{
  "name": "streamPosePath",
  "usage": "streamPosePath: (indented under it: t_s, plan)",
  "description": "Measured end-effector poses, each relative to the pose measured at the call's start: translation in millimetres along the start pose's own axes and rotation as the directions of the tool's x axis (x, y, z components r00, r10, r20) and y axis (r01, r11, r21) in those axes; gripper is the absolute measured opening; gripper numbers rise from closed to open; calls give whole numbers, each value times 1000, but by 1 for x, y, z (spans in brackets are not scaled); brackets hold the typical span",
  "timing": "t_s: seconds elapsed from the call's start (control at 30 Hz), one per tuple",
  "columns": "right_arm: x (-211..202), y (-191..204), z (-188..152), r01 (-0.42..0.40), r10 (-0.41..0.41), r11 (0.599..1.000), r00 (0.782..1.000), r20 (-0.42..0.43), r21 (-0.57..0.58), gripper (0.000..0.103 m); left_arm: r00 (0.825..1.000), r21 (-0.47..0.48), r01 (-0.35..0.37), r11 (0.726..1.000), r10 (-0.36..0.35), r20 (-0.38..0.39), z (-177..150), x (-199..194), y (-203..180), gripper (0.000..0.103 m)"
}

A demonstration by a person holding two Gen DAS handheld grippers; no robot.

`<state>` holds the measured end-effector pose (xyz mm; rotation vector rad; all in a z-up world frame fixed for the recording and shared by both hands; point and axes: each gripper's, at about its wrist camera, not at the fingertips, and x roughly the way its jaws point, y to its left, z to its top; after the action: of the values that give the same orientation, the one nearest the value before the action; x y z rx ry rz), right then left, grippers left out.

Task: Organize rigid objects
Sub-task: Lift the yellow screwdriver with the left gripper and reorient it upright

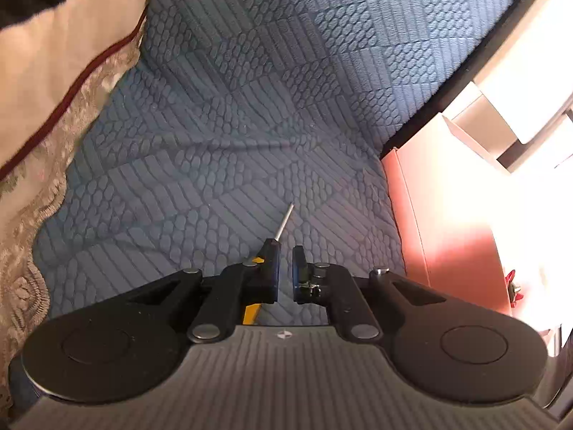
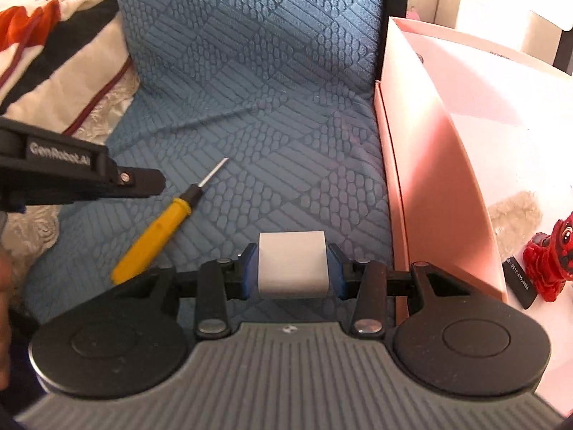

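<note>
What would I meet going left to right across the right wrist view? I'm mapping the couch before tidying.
Striped pillow → yellow screwdriver → white block held in the right gripper → pink box → red toy.

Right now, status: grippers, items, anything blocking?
Right gripper shut on white block. Left gripper shut, empty, above yellow screwdriver lying on blue cushion. Pink box at right, path clear.
</note>
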<state>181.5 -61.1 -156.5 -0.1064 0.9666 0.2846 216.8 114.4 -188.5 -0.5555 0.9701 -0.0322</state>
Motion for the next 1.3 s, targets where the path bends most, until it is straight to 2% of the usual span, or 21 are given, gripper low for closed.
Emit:
streamPosePath:
  t_s: [0.1, 0.17, 0.23, 0.37, 0.47, 0.63, 0.83, 1.3]
  plan:
    - [5, -2, 1, 2, -2, 1000, 1000, -3, 14, 44, 999, -16, -20, 1000, 19, -26, 2, 6, 3, 18]
    - [7, -2, 1, 5, -4, 1000, 1000, -5, 13, 44, 999, -5, -35, 999, 35, -28, 4, 9, 2, 32]
    - [8, -3, 1, 6, -6, 1000, 1000, -8, 13, 44, 999, 7, -31, 999, 31, -29, 4, 10, 0, 35]
    - [12, -4, 1, 9, -9, 1000, 1000, -15, 16, 44, 997, 61, -67, 996, 69, -28, -1, 9, -7, 35]
    - [13, -4, 0, 18, -18, 1000, 1000, -16, 12, 44, 997, 29, -75, 997, 76, -13, -10, -2, -2, 35]
    - [11, -1, -4, 36, -36, 999, 999, -4, -24, 44, 993, 63, -111, 992, 113, -31, -14, -2, -3, 35]
    - [9, 0, -6, 51, -51, 997, 999, 14, -50, 44, 981, 167, -180, 969, 190, -46, -23, 7, -10, 35]
    - [15, 5, -7, 48, -47, 996, 999, 23, -81, 48, 973, 229, -227, 947, 231, 6, -33, 16, -17, 34]
